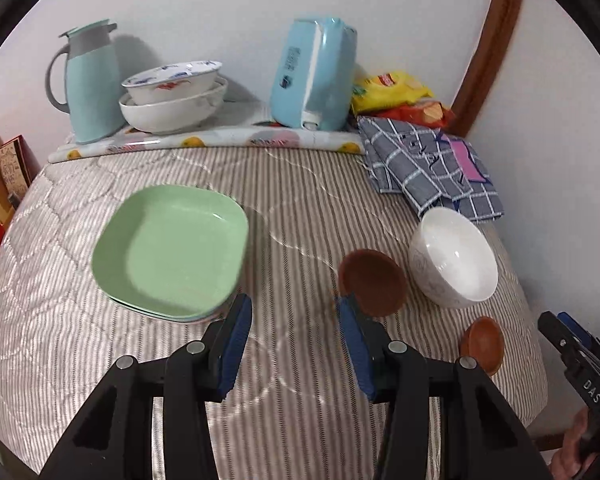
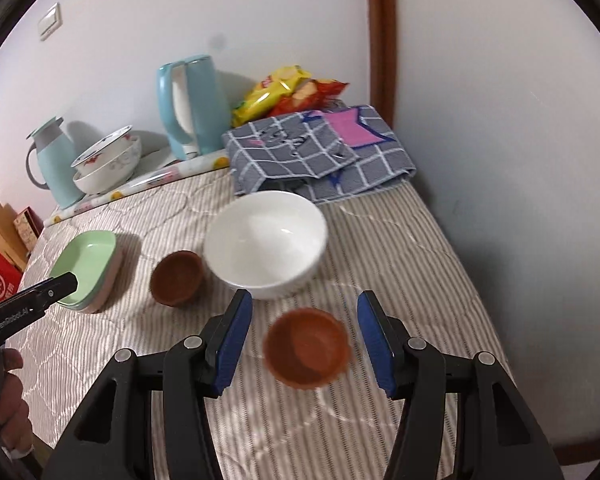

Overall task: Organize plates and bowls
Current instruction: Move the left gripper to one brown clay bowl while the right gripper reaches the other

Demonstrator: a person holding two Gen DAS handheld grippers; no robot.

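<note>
A: Nearest items?
B: Right gripper (image 2: 304,336), jaws apart and holding nothing, above a small brown bowl (image 2: 306,354) on the striped cloth (image 2: 380,240). Left gripper (image 1: 294,336), jaws apart, empty, between the green plate stack (image 1: 170,250) and a second brown bowl (image 1: 372,282).
A: Further back?
B: White bowl (image 2: 266,250), just beside that second brown bowl. Then checked towel (image 2: 312,152), blue kettle (image 2: 194,106), stacked patterned bowls (image 1: 172,94), flask (image 1: 90,80), by the wall.
</note>
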